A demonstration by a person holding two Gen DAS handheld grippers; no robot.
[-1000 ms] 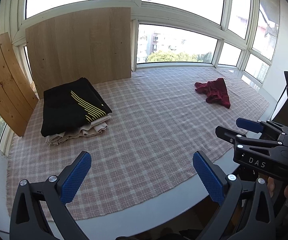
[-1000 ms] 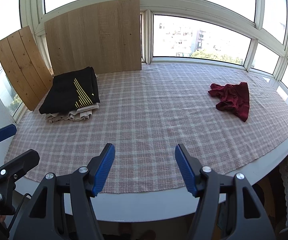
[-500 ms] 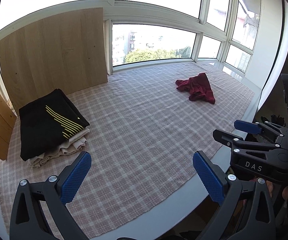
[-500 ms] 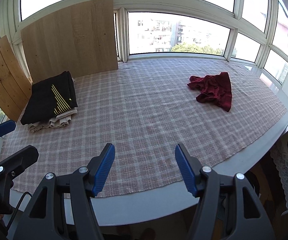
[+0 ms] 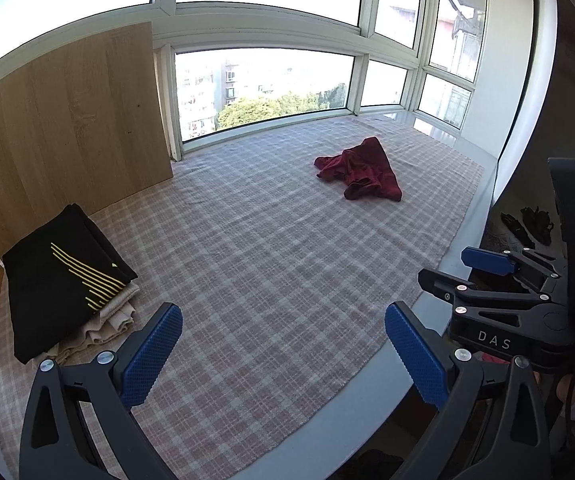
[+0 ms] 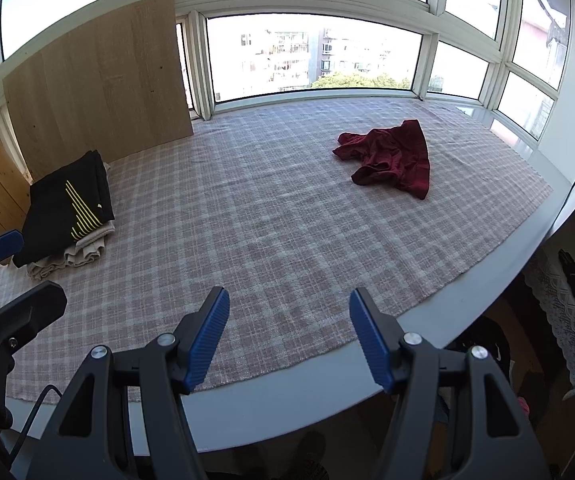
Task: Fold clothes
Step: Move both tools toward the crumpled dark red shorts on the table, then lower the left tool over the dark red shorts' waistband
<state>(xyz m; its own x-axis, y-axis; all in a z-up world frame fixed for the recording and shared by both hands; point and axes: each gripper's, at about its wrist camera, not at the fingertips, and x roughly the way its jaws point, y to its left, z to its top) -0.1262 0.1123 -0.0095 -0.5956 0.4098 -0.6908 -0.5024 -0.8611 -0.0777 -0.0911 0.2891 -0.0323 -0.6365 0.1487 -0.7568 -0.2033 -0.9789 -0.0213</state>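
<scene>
A crumpled dark red garment (image 5: pixel 361 170) lies on the checked cloth at the far right of the table; it also shows in the right wrist view (image 6: pixel 389 158). A folded black garment with yellow stripes (image 5: pixel 61 276) sits on a folded beige one (image 5: pixel 105 320) at the left, also in the right wrist view (image 6: pixel 67 206). My left gripper (image 5: pixel 283 344) is open and empty above the table's near edge. My right gripper (image 6: pixel 287 332) is open and empty there too, and it shows at the right of the left wrist view (image 5: pixel 459 268).
A pink checked cloth (image 6: pixel 267 232) covers the white table (image 6: pixel 287 396). Wooden boards (image 6: pixel 95 80) lean against the windows at the back left. Windows ring the table's far side. The table's front edge curves near both grippers.
Both views have swung to the right: the red garment has shifted toward the centre and the folded stack toward the left edge. Both grippers stay open.
</scene>
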